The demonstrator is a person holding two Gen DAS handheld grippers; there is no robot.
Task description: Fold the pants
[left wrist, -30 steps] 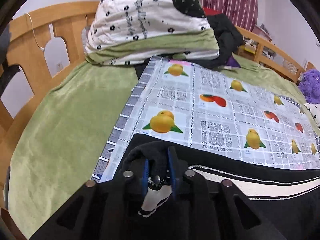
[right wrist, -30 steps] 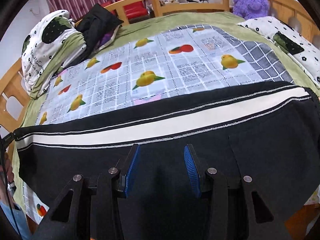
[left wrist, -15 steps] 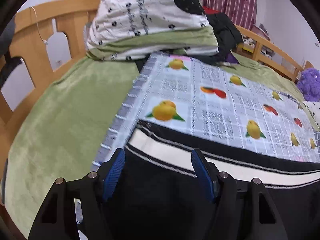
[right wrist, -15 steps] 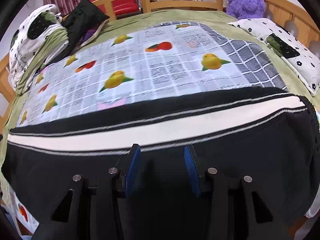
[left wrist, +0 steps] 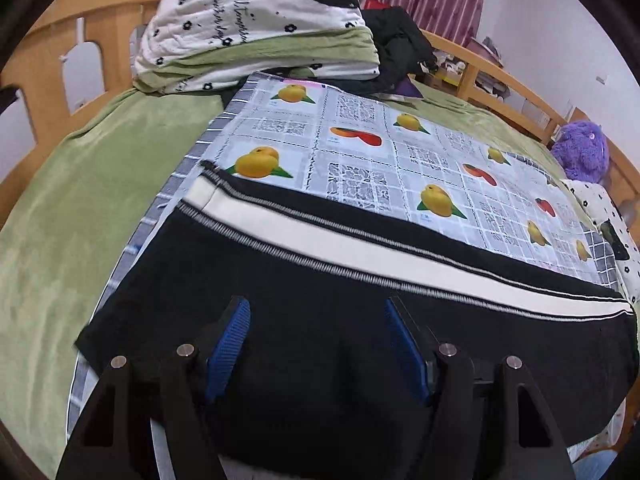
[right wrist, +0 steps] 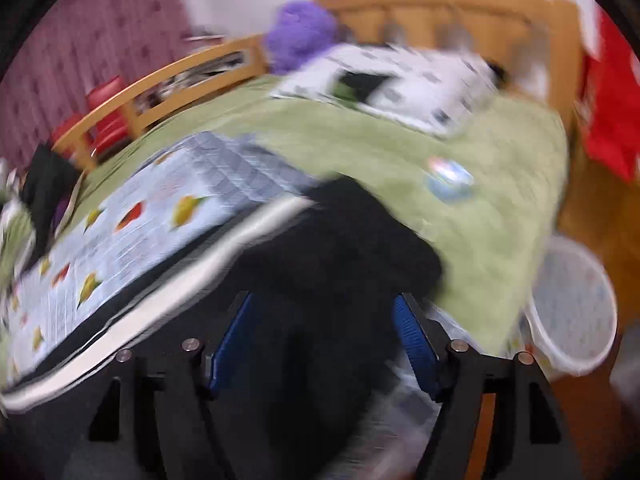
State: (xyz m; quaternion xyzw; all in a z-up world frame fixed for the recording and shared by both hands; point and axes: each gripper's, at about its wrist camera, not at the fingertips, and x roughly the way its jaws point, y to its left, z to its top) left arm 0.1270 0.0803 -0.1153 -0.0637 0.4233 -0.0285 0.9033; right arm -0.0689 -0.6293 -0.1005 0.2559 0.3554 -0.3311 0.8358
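Note:
Black pants (left wrist: 320, 272) with a cream side stripe (left wrist: 320, 236) lie flat across a fruit-print cloth (left wrist: 360, 152) on the bed. My left gripper (left wrist: 316, 312) hovers over the pants near their left end. It is open, with only flat fabric below its blue pads (left wrist: 228, 340). The right wrist view is blurred by motion. In it my right gripper (right wrist: 324, 304) is over the right end of the pants (right wrist: 352, 240), where the fabric bunches. Its jaws are opening and the pads do not press on the cloth.
A green blanket (left wrist: 80, 200) covers the bed inside a wooden rail (left wrist: 44, 80). Folded bedding (left wrist: 256, 20) and dark clothes are piled at the far end. A purple plush (left wrist: 580, 152) and a patterned pillow (right wrist: 400, 84) lie at the right. A white basket (right wrist: 572, 308) stands beside the bed.
My left gripper let go of the pants' left edge, opened and drew back. My right gripper swung right to the pants' right end, and its jaws spread wider.

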